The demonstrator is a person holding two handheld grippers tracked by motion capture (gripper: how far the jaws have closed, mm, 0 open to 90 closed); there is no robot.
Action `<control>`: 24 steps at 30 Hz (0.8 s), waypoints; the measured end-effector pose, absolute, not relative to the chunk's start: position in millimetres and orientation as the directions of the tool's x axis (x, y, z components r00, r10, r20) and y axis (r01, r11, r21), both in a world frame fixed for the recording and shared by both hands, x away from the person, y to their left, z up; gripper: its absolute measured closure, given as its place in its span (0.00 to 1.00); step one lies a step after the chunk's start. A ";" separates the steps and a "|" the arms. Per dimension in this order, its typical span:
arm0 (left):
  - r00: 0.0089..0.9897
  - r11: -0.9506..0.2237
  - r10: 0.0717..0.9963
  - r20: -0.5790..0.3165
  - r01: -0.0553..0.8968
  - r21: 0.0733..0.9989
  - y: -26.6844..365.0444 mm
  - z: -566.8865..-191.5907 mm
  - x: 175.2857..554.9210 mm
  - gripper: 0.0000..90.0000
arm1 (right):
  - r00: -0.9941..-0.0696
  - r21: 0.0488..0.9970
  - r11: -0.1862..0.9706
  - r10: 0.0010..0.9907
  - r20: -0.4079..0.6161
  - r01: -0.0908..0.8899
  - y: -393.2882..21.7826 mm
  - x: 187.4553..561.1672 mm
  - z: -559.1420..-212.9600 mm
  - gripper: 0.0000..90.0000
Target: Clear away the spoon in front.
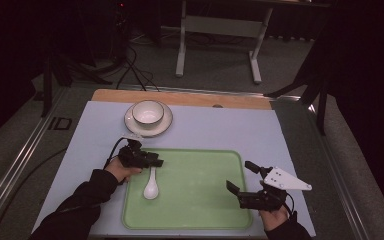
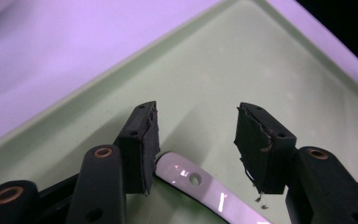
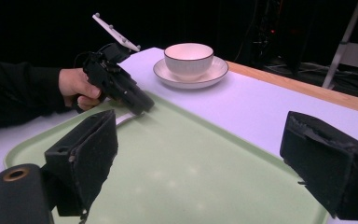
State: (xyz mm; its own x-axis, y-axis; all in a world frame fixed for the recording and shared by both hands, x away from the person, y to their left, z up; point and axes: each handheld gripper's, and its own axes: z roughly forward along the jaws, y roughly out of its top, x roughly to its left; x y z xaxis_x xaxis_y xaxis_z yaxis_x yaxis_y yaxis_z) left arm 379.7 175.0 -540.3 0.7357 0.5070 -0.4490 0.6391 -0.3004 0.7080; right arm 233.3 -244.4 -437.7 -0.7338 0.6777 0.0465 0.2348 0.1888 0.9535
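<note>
left tongs (image 1: 156, 163) sit at the left edge of the pale green plastic tray (image 1: 205, 210), jaws apart with nothing pinched. the white ceramic soup spoon (image 1: 151, 187) lies flat on the tray floor at lower left of centre in the high view, bowl end toward the bottom of the frame, handle running up under the left tongs. in the left gripper view the handle tip (image 2: 191, 179) with its small hole shows low in frame between the two black pads, close beside the left-hand pad (image 2: 142, 140); whether it touches that pad i cannot tell.

right tongs (image 1: 240, 177) hover over the tray's lower right, jaws wide apart and empty, well apart from the spoon.

risks, as judgement: the glazed handle is thin and slick, so a close from here could catch only its tip and let the spoon swing or slip. pads closing off-centre could push the handle sideways and skate it across the smooth tray. the white bowl on its saucer (image 1: 148, 113) stands near the upper left, beyond the tray; a hasty lift could swing toward it.
</note>
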 end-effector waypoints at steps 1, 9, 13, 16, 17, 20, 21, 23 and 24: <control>0.736 -0.300 0.508 -0.447 0.638 0.709 175.5 -539.1 379.7 0.54 | -0.733 0.954 0.188 0.679 0.045 0.234 -244.4 233.2 -437.6 0.12; 0.756 -0.298 0.488 -0.437 0.614 0.731 177.9 -517.7 371.9 0.55 | -0.732 0.954 0.188 0.680 0.045 0.233 -244.7 233.0 -437.2 0.12; 0.776 -0.300 0.469 -0.422 0.589 0.750 180.4 -504.1 363.1 0.55 | -0.732 0.955 0.184 0.680 0.046 0.231 -245.2 232.7 -436.7 0.12; 0.789 -0.311 0.465 -0.402 0.570 0.760 181.6 -496.7 356.0 0.55 | -0.732 0.955 0.182 0.680 0.050 0.234 -245.3 233.0 -436.9 0.12; 0.792 -0.315 0.466 -0.395 0.565 0.763 181.5 -494.5 353.5 0.55 | -0.732 0.955 0.181 0.680 0.050 0.234 -245.3 233.0 -436.9 0.12; 0.791 -0.346 0.502 -0.349 0.553 0.758 178.8 -486.7 346.4 0.49 | -0.731 0.955 0.180 0.680 0.052 0.235 -245.2 233.1 -437.0 0.12; 0.793 -0.345 0.503 -0.343 0.548 0.762 178.9 -484.1 344.0 0.49 | -0.731 0.955 0.181 0.681 0.052 0.237 -245.0 233.1 -437.0 0.12; 0.788 -0.323 0.506 -0.350 0.550 0.770 179.7 -479.4 339.9 0.46 | -0.730 0.955 0.181 0.681 0.051 0.235 -244.9 233.1 -437.0 0.12; 0.783 -0.308 0.508 -0.359 0.554 0.773 180.4 -477.2 338.2 0.44 | -0.730 0.955 0.180 0.681 0.051 0.235 -244.8 233.1 -437.0 0.12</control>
State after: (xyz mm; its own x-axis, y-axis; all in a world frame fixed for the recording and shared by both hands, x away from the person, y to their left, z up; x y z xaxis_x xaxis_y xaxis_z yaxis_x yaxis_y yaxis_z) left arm 338.2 180.4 -477.2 0.7832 0.5079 -0.3587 0.5541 -0.3084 0.7732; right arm 233.1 -244.8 -437.0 -0.7301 0.6815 0.0510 0.2352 0.1805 0.9550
